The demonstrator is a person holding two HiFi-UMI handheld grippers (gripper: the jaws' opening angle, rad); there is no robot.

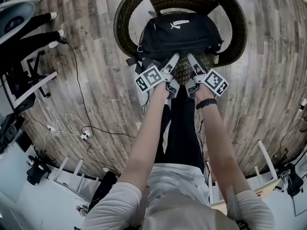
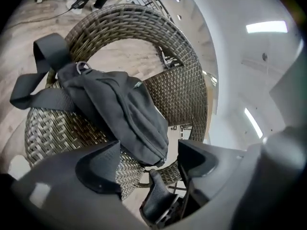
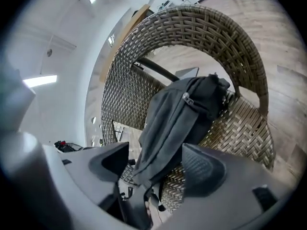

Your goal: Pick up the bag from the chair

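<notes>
Black bag (image 1: pixel 180 32) is lying on the seat of the round woven chair (image 1: pixel 125 13), upper centre of the head view, with both grippers hanging released at its near edge.

The bag is sitting against the chair's curved back, and its strap (image 2: pixel 41 75) is trailing over the rim at the left of the left gripper view. The left gripper (image 1: pixel 173 57) and right gripper (image 1: pixel 192 57) are pointing side by side at the bag's lower edge. Each is standing with jaws apart. The bag's near end is showing in each gap, and no pad is pressing on it. A dark wristband (image 1: pixel 206 103) is sitting on the right wrist. Wood floor (image 1: pixel 96 80) is surrounding the chair, and white cables (image 1: pixel 62 126) are lying at lower left.
</notes>
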